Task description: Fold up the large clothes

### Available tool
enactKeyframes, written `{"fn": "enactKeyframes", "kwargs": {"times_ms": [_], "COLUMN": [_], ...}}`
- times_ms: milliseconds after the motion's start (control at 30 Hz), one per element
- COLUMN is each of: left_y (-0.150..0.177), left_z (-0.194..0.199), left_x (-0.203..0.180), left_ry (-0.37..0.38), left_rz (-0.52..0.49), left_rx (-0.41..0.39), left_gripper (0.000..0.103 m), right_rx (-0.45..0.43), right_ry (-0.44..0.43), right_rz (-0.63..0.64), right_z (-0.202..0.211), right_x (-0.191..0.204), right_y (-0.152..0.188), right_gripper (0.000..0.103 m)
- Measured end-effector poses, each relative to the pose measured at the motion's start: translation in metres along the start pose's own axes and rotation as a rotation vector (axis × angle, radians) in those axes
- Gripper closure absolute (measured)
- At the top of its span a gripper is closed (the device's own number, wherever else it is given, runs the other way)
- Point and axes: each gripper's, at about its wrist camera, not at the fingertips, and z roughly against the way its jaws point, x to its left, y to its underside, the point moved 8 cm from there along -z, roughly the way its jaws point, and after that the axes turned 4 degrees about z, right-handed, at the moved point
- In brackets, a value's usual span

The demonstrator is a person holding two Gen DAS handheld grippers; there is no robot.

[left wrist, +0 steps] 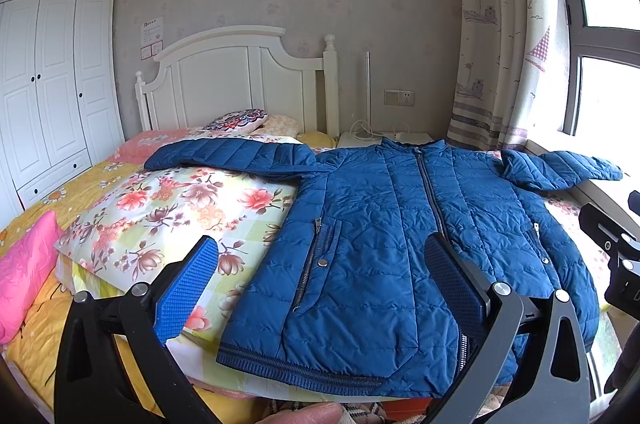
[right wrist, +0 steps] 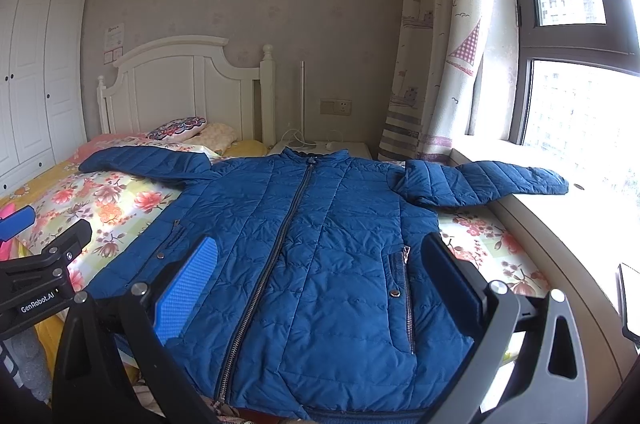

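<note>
**Two open tools above a spread jacket**

One bed (left wrist: 100, 183) fills the room from the white headboard (left wrist: 236, 79) toward the cameras, and a white wardrobe (left wrist: 48, 83) stands at its left side. At the right there is a window (right wrist: 580, 103) with a patterned curtain (right wrist: 436, 43) beside it. A floral quilt (left wrist: 180, 212) lies folded on the yellow sheet, and pillows (left wrist: 240, 119) rest near the headboard.

The blue jacket (right wrist: 320, 244) lies flat on the quilt, front side up, with the zipper (right wrist: 280, 244) closed and the collar toward the headboard. Both sleeves are spread outward: one sleeve (left wrist: 228, 151) reaches across the quilt to the left, the other sleeve (right wrist: 488, 183) lies with its end on the windowsill (right wrist: 560, 224). The hem is the part nearest to the cameras.

The left tool (left wrist: 320, 260) hangs above the lower left half of the jacket, with its jaws wide apart and nothing between them. Its left finger (left wrist: 188, 288) shows a blue ribbed pad. The right tool (right wrist: 320, 260) hangs above the lower middle of the jacket, also wide and holding nothing. I cannot tell if either one touches the cloth. A pink cushion (left wrist: 24, 272) lies at the left edge of the bed. A wall socket (left wrist: 399, 98) sits beside the curtain.
</note>
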Motion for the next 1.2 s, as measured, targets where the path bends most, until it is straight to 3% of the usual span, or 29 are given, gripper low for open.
{"fn": "enactKeyframes", "kwargs": {"times_ms": [1200], "left_y": [0.0009], "left_z": [0.0012], "left_x": [0.0055], "left_ry": [-0.016], "left_rz": [-0.003], "left_rx": [0.005], "left_gripper": [0.004], "right_rx": [0.010], "right_ry": [-0.009], "right_rz": [-0.005], "right_z": [-0.0023], "right_x": [0.0039], "right_y": [0.0066], "right_gripper": [0.002]}}
